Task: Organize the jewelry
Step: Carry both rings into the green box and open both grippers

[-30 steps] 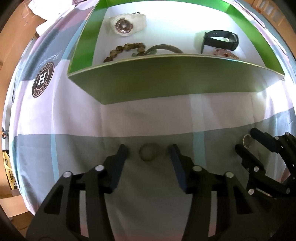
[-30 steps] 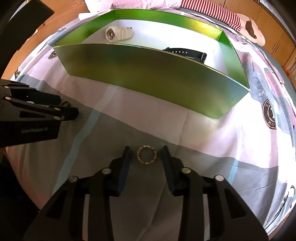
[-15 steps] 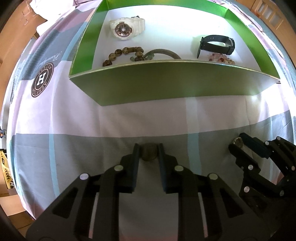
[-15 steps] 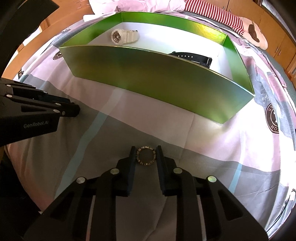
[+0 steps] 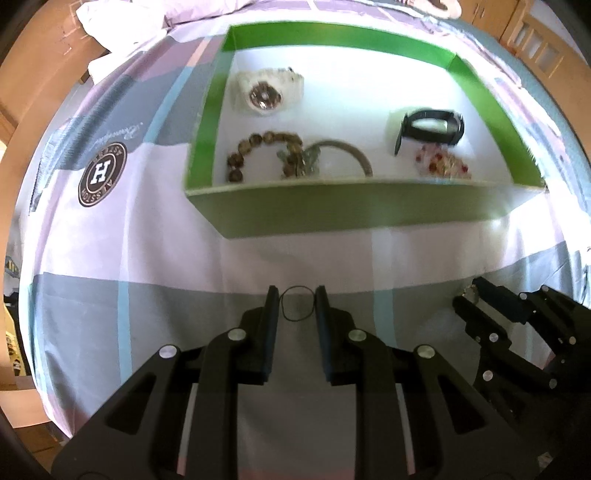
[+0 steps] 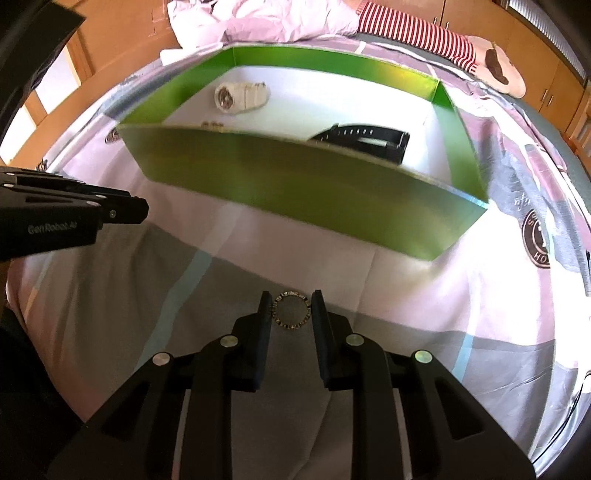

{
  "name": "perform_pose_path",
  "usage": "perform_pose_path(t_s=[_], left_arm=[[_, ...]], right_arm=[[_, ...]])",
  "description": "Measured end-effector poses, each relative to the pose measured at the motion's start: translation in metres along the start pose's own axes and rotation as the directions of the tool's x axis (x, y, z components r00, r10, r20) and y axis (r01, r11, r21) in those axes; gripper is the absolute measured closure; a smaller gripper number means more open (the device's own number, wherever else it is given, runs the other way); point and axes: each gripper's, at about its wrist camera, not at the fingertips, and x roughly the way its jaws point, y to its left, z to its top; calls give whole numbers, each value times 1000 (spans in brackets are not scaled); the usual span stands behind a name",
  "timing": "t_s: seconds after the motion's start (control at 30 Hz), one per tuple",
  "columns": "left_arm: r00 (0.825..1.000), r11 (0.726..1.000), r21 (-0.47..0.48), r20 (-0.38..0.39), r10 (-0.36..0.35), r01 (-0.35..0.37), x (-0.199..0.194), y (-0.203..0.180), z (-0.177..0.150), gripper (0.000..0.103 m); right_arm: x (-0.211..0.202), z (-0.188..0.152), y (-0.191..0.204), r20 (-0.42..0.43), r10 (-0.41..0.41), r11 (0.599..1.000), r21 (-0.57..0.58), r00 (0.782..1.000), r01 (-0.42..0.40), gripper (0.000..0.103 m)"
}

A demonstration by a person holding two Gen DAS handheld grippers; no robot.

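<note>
My left gripper [image 5: 297, 301] is shut on a thin dark ring [image 5: 297, 305] and holds it above the bedspread. My right gripper [image 6: 291, 308] is shut on a beaded ring bracelet [image 6: 291, 309], also lifted; it shows at the right of the left wrist view [image 5: 471, 295]. The green box [image 5: 332, 210] with a white floor lies ahead. In it are a white watch [image 5: 264, 94], a brown bead bracelet [image 5: 258, 147], a grey bangle [image 5: 343, 151], a black watch [image 5: 430, 129] and a red-beaded piece [image 5: 441, 164].
The box sits on a bedspread [image 5: 129, 240] of pink, grey and white patches with round logos [image 5: 102, 174]. Crumpled bedding [image 6: 266, 22] and a striped plush toy [image 6: 424, 37] lie behind the box. Wooden furniture surrounds the bed.
Both grippers closed on their rings, then rose and moved toward the box. The box floor and its contents now show more fully.
</note>
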Motion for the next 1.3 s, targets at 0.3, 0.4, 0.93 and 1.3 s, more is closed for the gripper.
perform_pose_path(t_s=[0.3, 0.4, 0.93, 1.3], left_arm=[[978, 994, -96, 204, -34, 55, -56, 27, 19, 83], [958, 996, -81, 286, -15, 40, -71, 24, 38, 83], [964, 998, -60, 264, 22, -7, -9, 19, 105, 80], [927, 997, -61, 371, 59, -39, -60, 11, 80, 25]], right_arm=[[-49, 28, -6, 162, 11, 1000, 23, 987, -15, 80], [-69, 54, -13, 239, 11, 999, 36, 971, -20, 80], [28, 98, -41, 113, 47, 977, 203, 993, -69, 63], [-46, 73, -40, 314, -152, 962, 264, 937, 68, 6]])
